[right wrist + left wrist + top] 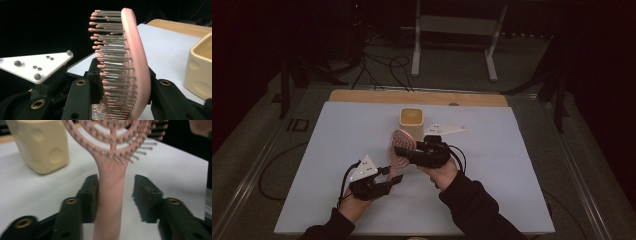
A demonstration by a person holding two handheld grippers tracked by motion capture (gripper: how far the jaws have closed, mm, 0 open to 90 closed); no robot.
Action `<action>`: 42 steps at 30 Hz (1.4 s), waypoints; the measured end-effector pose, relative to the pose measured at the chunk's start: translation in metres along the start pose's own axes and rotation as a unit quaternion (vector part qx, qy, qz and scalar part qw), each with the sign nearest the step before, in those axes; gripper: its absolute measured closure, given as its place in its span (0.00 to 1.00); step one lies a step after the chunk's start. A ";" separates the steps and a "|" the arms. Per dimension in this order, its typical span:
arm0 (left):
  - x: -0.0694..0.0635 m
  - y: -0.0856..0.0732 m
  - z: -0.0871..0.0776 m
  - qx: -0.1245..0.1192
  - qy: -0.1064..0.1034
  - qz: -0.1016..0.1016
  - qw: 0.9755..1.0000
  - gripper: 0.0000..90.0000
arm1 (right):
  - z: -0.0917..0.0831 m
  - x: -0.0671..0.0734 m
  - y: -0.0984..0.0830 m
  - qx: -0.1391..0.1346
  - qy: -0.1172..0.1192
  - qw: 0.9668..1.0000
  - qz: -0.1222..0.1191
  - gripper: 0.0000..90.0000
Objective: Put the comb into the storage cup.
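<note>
We see the pink hairbrush held off the desk between both grippers, in front of the cream cup. Right gripper pinches the brush head: in the right gripper view one of the fingers sits on the bristle side, the other behind the pink back. Left gripper is at the handle: its fingers are spread, the handle touching one pad with a clear gap to the other, so no grip there. Left hand comes in low from bottom left, gripper pointing right and up. Right hand comes in from the bottom, gripper pointing left. The cup's inside shows nothing we can make out.
</note>
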State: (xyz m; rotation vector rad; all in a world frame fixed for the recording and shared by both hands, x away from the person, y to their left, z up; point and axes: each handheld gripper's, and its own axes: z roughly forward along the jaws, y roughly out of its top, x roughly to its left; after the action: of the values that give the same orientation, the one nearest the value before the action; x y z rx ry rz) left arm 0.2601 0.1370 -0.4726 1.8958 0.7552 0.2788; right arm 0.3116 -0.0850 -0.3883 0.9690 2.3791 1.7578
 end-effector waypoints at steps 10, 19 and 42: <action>0.004 0.001 -0.001 0.007 0.000 -0.025 1.000 0.45 | -0.002 -0.002 0.002 -0.001 0.001 1.000 -0.005 0.72; 0.005 0.003 -0.001 0.034 0.004 -0.024 0.999 0.26 | -0.005 -0.004 0.005 -0.001 -0.006 1.000 -0.012 0.72; 0.011 -0.003 -0.014 0.046 -0.023 -0.016 0.999 0.00 | -0.019 -0.013 0.016 -0.012 -0.023 0.999 -0.025 0.72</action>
State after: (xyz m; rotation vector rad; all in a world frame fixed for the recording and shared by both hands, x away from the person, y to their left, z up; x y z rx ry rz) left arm 0.2607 0.1552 -0.4705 1.9682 0.7781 0.1833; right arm 0.3224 -0.1054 -0.3720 0.9289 2.3286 1.7250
